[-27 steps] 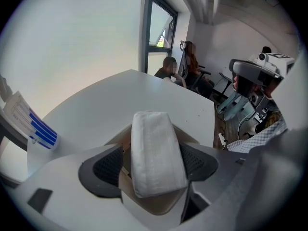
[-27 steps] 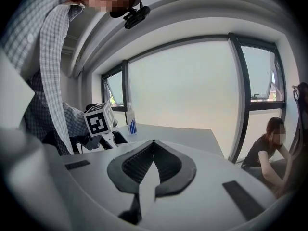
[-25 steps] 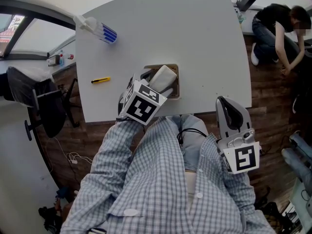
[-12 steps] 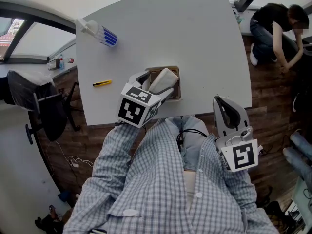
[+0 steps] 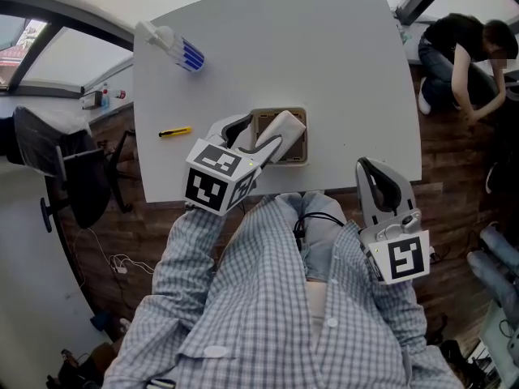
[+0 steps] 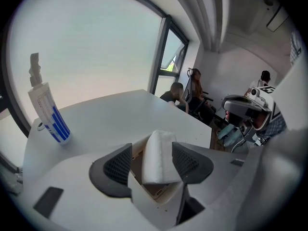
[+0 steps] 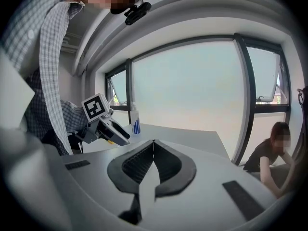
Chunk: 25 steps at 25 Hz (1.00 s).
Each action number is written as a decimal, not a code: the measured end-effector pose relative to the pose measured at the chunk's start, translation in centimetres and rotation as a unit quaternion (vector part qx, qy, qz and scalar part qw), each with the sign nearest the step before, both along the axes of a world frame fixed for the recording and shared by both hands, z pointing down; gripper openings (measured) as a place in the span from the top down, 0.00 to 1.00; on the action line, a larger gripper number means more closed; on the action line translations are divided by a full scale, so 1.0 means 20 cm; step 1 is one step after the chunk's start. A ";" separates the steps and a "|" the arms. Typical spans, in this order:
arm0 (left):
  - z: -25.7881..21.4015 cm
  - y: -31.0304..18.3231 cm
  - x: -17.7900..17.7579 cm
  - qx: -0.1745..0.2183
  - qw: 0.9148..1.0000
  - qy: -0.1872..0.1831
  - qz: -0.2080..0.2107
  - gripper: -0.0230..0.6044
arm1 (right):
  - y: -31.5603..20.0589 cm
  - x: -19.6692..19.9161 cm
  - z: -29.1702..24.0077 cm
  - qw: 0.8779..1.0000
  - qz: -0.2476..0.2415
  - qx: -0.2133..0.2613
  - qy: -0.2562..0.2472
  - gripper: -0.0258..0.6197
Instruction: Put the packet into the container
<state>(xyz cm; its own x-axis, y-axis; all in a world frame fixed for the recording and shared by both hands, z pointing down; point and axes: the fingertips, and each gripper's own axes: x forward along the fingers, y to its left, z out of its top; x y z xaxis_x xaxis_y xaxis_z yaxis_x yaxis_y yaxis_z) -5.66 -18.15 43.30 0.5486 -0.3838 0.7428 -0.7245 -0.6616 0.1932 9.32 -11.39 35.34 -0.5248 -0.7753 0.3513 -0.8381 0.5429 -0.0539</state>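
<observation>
The white packet leans tilted in the small brown container near the table's front edge, its upper end sticking out over the rim. My left gripper hovers just short of it, fingers either side of the packet. Its jaws have just been closing a little, but a gap shows at the left pad and nothing is gripped. The container's edge shows between the pads. My right gripper is held off the table's front right, shut and empty, pads meeting.
A blue-striped tube lies at the table's far left corner, and a yellow cutter near the left edge. A dark chair stands left of the table. A person crouches on the floor at the far right.
My left gripper has lifted and drawn back toward me, its marker cube rolling. The packet stays leaning in the container. The right gripper has kept still.
</observation>
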 end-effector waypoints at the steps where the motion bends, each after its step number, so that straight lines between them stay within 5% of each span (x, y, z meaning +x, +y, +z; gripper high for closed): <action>1: -0.01 0.00 -0.01 0.006 1.000 0.003 -0.005 0.57 | 0.00 -0.01 0.00 1.000 -0.001 0.000 0.000 0.94; 8: -0.10 -0.03 -0.10 0.061 0.997 0.031 -0.046 0.95 | 0.00 -0.05 -0.01 1.000 -0.012 0.005 0.002 0.94; 25: -0.43 0.06 -0.06 0.129 0.977 0.167 -0.034 0.95 | -0.10 -0.09 -0.12 0.999 -0.027 0.039 -0.005 0.94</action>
<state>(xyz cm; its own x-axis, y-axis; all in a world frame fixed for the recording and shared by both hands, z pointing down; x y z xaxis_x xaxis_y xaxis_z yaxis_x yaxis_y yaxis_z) -6.79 -16.85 34.65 0.7095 -0.5795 0.4009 -0.6945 -0.6714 0.2587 7.52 -13.37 33.00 -0.5700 -0.7701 0.2863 -0.8068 0.5905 -0.0179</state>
